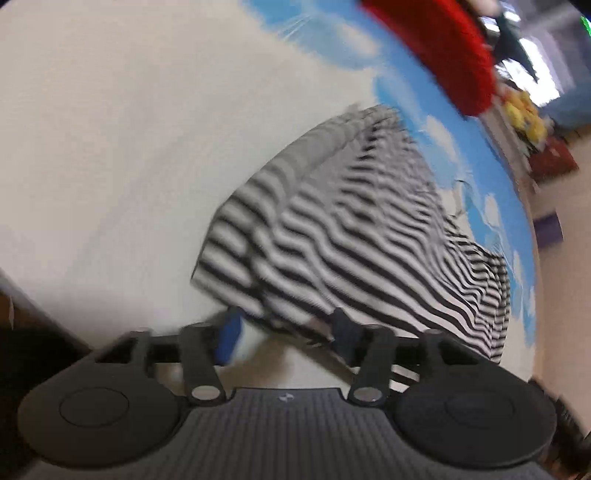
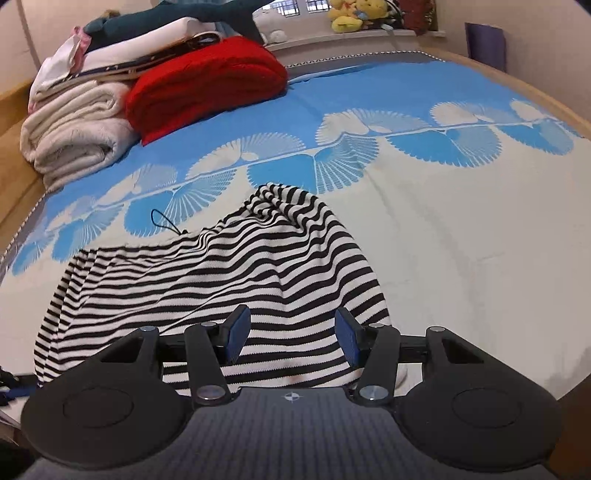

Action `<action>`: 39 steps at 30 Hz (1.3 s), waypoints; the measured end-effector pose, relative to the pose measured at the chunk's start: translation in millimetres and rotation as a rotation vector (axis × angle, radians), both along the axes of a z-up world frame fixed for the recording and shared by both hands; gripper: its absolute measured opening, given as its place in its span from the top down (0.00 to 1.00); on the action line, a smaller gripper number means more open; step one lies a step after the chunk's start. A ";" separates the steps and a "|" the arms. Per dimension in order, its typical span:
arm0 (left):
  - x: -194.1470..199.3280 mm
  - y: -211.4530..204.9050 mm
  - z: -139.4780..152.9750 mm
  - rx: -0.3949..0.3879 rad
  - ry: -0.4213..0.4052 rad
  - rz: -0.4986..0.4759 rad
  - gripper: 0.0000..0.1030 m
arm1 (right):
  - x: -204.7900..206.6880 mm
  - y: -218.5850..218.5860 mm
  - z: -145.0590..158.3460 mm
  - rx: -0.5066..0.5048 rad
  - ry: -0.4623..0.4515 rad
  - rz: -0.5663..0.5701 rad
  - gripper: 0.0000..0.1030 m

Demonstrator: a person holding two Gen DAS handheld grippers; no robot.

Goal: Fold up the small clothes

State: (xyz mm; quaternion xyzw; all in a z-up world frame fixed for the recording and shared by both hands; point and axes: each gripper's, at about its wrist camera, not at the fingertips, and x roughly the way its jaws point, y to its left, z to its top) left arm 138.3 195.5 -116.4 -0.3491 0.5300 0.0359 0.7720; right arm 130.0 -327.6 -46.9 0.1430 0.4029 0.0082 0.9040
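1. Striped top [image 2: 221, 280]: knit, thin black and white bands, soft and rumpled. It lies on the bed, one ridge bunched up toward the blue border, the rest spread flat toward the near edge.
2. Bedspread [image 2: 461, 229]: woven cloth, cream near half, blue far half with white fan-shaped motifs along the join.
3. Cord [image 2: 162, 221]: thin black loop on the bedspread, just beside the top's far edge.
4. Red blanket [image 2: 207, 81]: thick, fuzzy, folded into a slab, well apart from the top.
5. White quilt [image 2: 74, 136]: rolled, plush, beside the red blanket, with folded linens stacked above it.
6. Yellow plush toys [image 2: 351, 14]: on the ledge behind the bed.
7. Right claw [image 2: 291, 332]: blue pads, jaws apart, nothing clamped, above the top's near part.
8. Left claw [image 1: 284, 328]: blurred, jaws apart, at the top's hem; contact cannot be told.
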 end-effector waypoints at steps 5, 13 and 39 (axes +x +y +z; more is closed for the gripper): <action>9.8 7.1 -9.1 -0.028 -0.002 0.061 0.38 | -0.9 -4.1 -0.1 0.003 0.000 -0.009 0.49; 18.7 6.1 -9.2 0.064 -0.053 0.084 0.62 | -2.4 -8.3 -3.2 -0.012 0.014 -0.031 0.49; 3.1 -40.9 74.3 0.546 -0.184 -0.048 0.89 | 5.0 -15.2 0.5 -0.036 0.008 -0.076 0.49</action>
